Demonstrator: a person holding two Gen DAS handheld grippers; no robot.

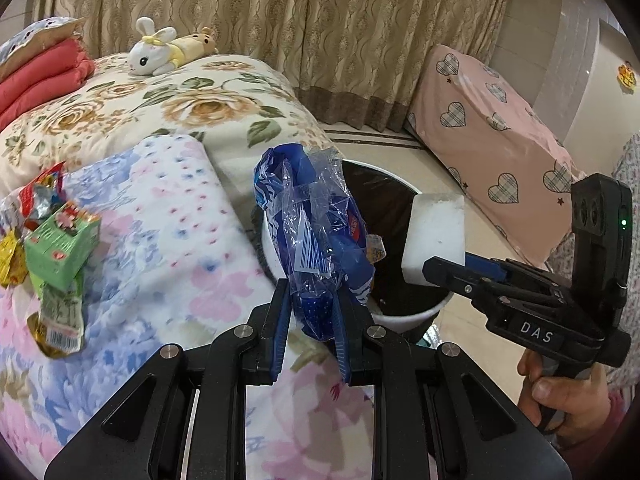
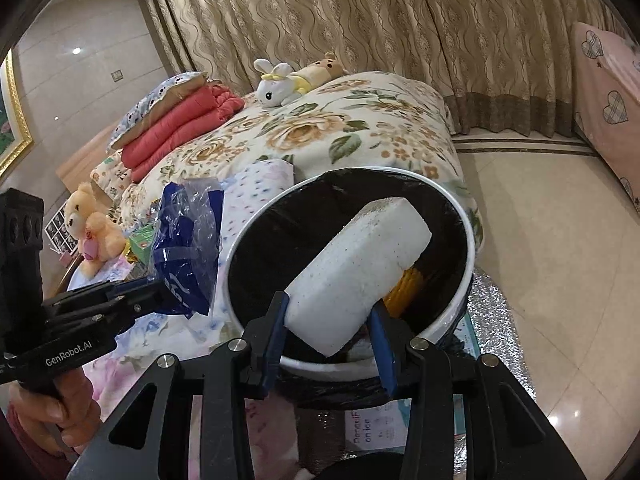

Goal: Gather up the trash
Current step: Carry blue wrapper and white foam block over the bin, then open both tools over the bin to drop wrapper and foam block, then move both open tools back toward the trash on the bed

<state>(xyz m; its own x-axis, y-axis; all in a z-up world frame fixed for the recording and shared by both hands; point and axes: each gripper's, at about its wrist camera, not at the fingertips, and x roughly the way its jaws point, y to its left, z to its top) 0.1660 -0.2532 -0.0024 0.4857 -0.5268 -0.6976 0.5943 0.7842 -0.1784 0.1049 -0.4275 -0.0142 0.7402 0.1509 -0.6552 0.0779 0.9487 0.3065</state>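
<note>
Blue pads of the left gripper point(image 1: 314, 320) pinch the lower end of a crumpled blue wrapper point(image 1: 312, 224), which stands up out of the jaws just beside the bin point(image 1: 404, 316) rim, over the bed edge. Thin film of this kind is light, limp and slick; a hold low on the bunched part, as here, keeps it from sliding out, while the loose clear flaps would give no purchase.

In the right wrist view, the right gripper point(image 2: 330, 320) clamps a white foam block point(image 2: 360, 264) across its near end, the block tilted up and away over the bin's open mouth. Foam is light and stiff but crumbly; a grip across the flat faces suits it, and hard squeezing would likely dent it. Release from this position should drop it into the black liner point(image 2: 272, 240). Something yellow point(image 2: 408, 286) lies inside the bin, partly hidden by the block; it cannot be identified.

More trash waits on the pastel blanket point(image 1: 168, 220): a green carton point(image 1: 60, 244) and foil packets point(image 1: 40, 196), well apart from the bin. Beyond lie the floral quilt point(image 1: 200, 108), a plush rabbit point(image 1: 154, 50) and the curtain point(image 1: 320, 20). A hand point(image 1: 560, 388) holds the right gripper's handle.
</note>
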